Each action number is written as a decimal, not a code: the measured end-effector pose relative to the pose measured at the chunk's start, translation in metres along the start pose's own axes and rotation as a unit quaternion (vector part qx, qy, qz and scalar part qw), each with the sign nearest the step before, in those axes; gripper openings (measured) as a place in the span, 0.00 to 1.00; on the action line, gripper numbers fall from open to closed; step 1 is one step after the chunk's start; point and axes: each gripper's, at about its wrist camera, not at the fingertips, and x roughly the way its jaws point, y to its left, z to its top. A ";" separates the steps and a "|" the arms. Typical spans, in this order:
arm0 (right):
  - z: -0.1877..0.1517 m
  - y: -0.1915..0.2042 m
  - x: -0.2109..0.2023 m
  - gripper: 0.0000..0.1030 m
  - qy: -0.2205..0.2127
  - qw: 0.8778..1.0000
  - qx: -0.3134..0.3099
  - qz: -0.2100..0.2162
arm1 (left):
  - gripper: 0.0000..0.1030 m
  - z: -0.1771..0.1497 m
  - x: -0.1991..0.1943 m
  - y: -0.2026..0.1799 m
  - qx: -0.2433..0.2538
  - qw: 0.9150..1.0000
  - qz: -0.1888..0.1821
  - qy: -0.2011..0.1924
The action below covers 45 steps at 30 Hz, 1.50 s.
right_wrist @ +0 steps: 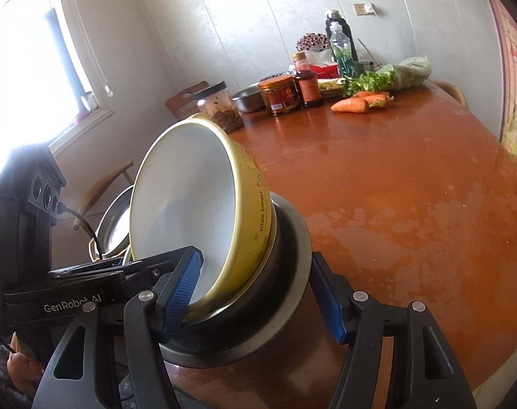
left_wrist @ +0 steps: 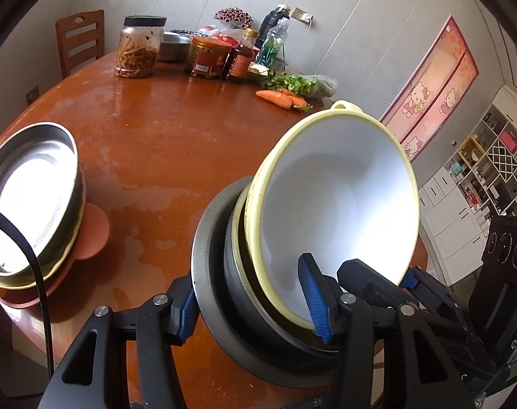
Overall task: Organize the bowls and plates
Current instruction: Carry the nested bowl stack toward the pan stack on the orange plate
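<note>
Above the near edge of the table (left_wrist: 149, 129), two nested bowls are gripped from both sides and tipped steeply. The left gripper (left_wrist: 255, 303) is clamped part-way closed across their walls: one blue pad (left_wrist: 314, 301) lies inside the yellow bowl (left_wrist: 333, 204), the other presses the outside of the steel bowl (left_wrist: 217, 272) that holds it. The right gripper (right_wrist: 258, 293) grips the same pair the same way (its inner pad (right_wrist: 182, 293) sits in the white interior of the yellow bowl (right_wrist: 197, 204), its outer pad beside the steel bowl's (right_wrist: 285, 272) rim). Left of them, a stack (left_wrist: 37, 211) rests on the table: a steel dish on top, a yellow one under it, a pink one lowest. Well apart, at the far edge, stand jars (left_wrist: 139, 47), bottles (left_wrist: 239, 56), and carrots (left_wrist: 279, 99) beside greens (left_wrist: 299, 83).
</note>
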 end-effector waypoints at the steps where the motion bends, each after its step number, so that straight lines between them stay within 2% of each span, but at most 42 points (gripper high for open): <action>1: 0.001 0.002 -0.001 0.65 -0.001 1.000 -0.002 0.001 | 0.51 0.000 -0.003 0.000 0.000 1.000 0.000 -0.003; 23: 0.017 0.039 0.004 0.65 -0.014 0.999 -0.036 0.019 | 0.51 0.001 -0.042 0.021 -0.015 0.999 0.008 -0.051; 45: 0.043 0.116 0.060 0.62 -0.001 0.993 -0.108 0.051 | 0.51 0.008 -0.082 0.100 -0.058 0.991 0.053 -0.110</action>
